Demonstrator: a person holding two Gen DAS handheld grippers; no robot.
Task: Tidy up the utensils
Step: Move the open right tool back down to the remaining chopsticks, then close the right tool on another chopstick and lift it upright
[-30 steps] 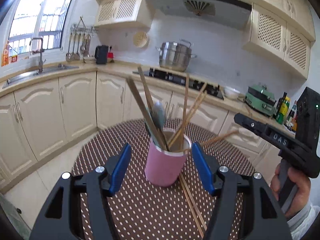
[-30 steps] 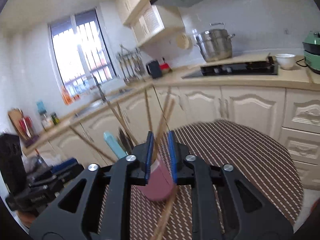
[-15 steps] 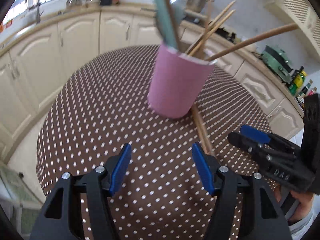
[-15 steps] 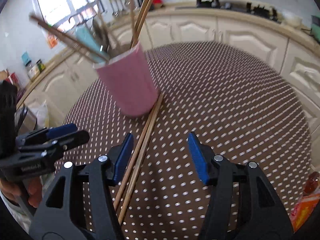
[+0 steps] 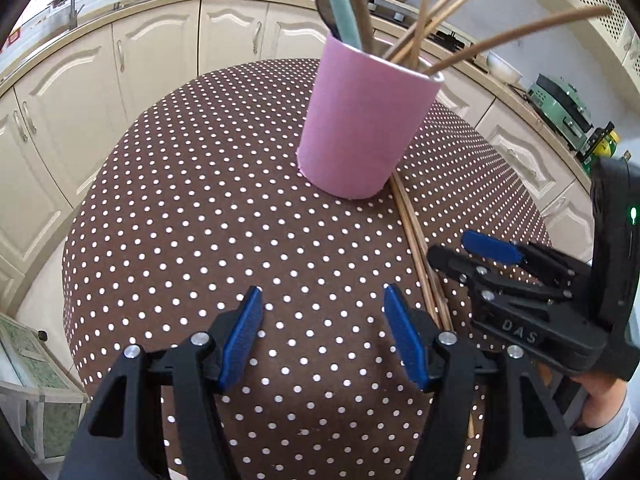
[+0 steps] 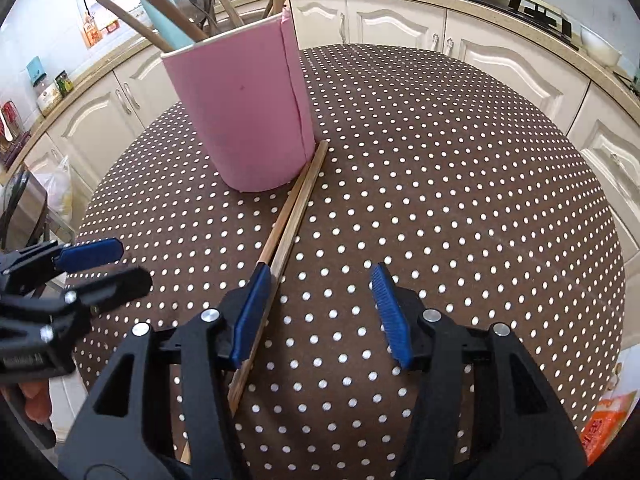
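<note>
A pink cup [image 5: 360, 128] [image 6: 244, 112] stands on the round dotted table [image 5: 200, 200], holding wooden chopsticks, a curved wooden stick and a teal-handled utensil [image 5: 340, 8]. A pair of chopsticks [image 5: 416, 240] [image 6: 300, 196] lies flat on the cloth, running from the cup's base toward me. My right gripper [image 6: 320, 270] [image 5: 452, 246] hovers low over them. Its jaws are closing, and the chopsticks lie along the inner face of its left finger without being pressed. My left gripper [image 5: 322, 292] [image 6: 134, 262] is open over bare cloth, left of the chopsticks, with nothing in it.
Cream kitchen cabinets and a counter curve around behind the table. A hob, a white bowl [image 6: 600, 46] and a green appliance [image 5: 560, 100] sit on the counter. An orange packet [image 6: 604, 420] lies beyond the table's right edge. A hand shows under each gripper.
Both grippers tipped downward and sank toward the table. The right jaws, narrow around a chopstick over the cup a second ago, spread wide and now hang over the chopsticks on the cloth.
</note>
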